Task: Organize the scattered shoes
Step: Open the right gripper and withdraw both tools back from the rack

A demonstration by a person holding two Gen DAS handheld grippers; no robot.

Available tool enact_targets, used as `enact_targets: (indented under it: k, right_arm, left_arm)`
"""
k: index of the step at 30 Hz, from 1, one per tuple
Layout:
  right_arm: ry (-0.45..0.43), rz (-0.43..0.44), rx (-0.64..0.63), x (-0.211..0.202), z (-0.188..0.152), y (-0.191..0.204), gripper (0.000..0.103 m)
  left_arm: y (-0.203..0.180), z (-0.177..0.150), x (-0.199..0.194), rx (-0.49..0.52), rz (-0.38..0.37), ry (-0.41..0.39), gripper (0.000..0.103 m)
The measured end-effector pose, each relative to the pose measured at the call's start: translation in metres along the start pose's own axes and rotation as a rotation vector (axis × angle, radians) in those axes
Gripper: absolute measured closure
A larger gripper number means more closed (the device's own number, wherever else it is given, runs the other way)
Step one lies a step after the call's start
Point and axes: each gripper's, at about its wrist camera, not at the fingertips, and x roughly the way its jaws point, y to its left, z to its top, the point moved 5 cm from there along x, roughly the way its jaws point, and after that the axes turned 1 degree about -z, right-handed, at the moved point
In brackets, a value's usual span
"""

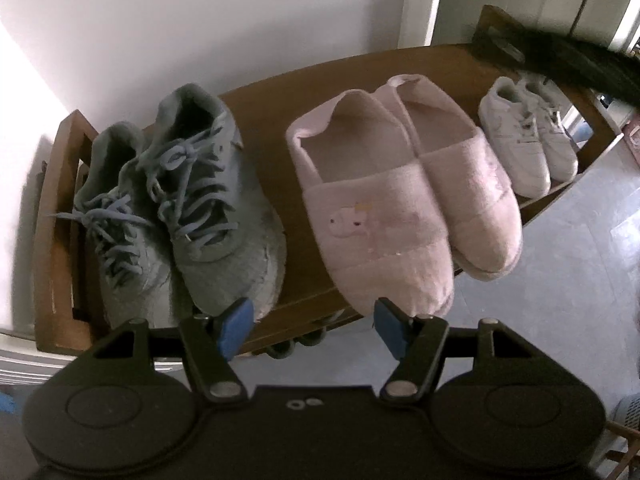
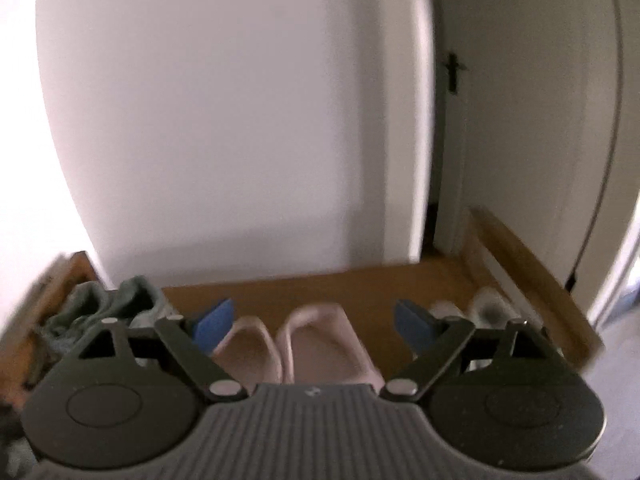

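Three pairs are sitting side by side on the brown wooden shoe rack [image 1: 304, 80], toes facing outward, apparently for easy retrieval: grey lace-up mesh sneakers [image 1: 176, 208] at one end, pink fleecy closed-toe slippers [image 1: 400, 200] in the middle, small white smooth sneakers [image 1: 528, 140] at the far end. The left gripper [image 1: 314, 330] is hovering before the rack edge, jaws half apart and holding nothing. The right gripper [image 2: 312, 326] is standing wide open above the slippers' heels, empty.

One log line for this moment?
rack: grey sneakers, pink slippers, white sneakers | left gripper open | right gripper open
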Motion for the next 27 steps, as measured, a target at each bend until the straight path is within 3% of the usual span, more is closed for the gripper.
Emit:
enact_targets:
  k: [3,11,19,27]
  right_arm:
    - [0.061,-0.005,0.092,-0.05,-0.035,-0.045,0.01]
    - [0.176,0.029,0.106,-0.125,-0.079,-0.093,0.01]
    - [0.254,0.084,0.019,-0.191,-0.105,-0.113,0.01]
    - [0.289,0.151,-0.091,-0.256,-0.161,-0.086,0.01]
  left_arm:
    - [-0.013,-0.007,-0.014,-0.016,0.004,0.008,0.036]
    - [-0.066,-0.049,-0.068,-0.065,0.055,0.001,0.036]
    - [-0.115,-0.109,-0.123,-0.146,0.12,-0.017,0.036]
    - [-0.127,-0.178,-0.152,-0.205,0.163,-0.007,0.036]
